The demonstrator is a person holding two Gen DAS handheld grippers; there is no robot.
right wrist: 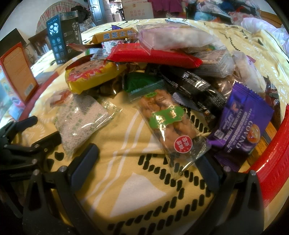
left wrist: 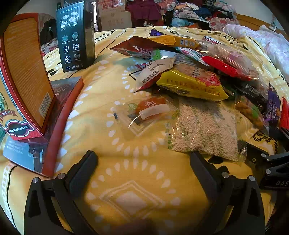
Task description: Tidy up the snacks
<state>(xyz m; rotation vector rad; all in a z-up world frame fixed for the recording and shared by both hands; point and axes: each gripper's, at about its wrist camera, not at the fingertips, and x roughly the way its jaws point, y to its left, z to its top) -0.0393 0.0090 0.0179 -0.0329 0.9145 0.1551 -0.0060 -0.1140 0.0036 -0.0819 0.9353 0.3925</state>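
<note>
A heap of snack packets lies on a yellow patterned bedspread [left wrist: 130, 180]. My left gripper [left wrist: 142, 160] is open and low over bare cloth. Just ahead of it are a clear packet with an orange sweet [left wrist: 148, 110] and a sesame bar packet [left wrist: 204, 126]; behind those are a yellow packet [left wrist: 191, 85] and a white one [left wrist: 153, 72]. My right gripper [right wrist: 146, 164] is open too. A clear packet of brown nuts [right wrist: 168, 121] reaches in between its fingers, its near end lying over the right finger. A purple prune packet [right wrist: 242, 123] lies just to the right.
A black shaver box [left wrist: 75, 36] and a tall red box [left wrist: 23, 72] stand at the left, on and beside a flat red-edged box [left wrist: 54, 117]. A red container rim [right wrist: 271, 162] curves along the right. Piled clothes [left wrist: 189, 10] fill the back.
</note>
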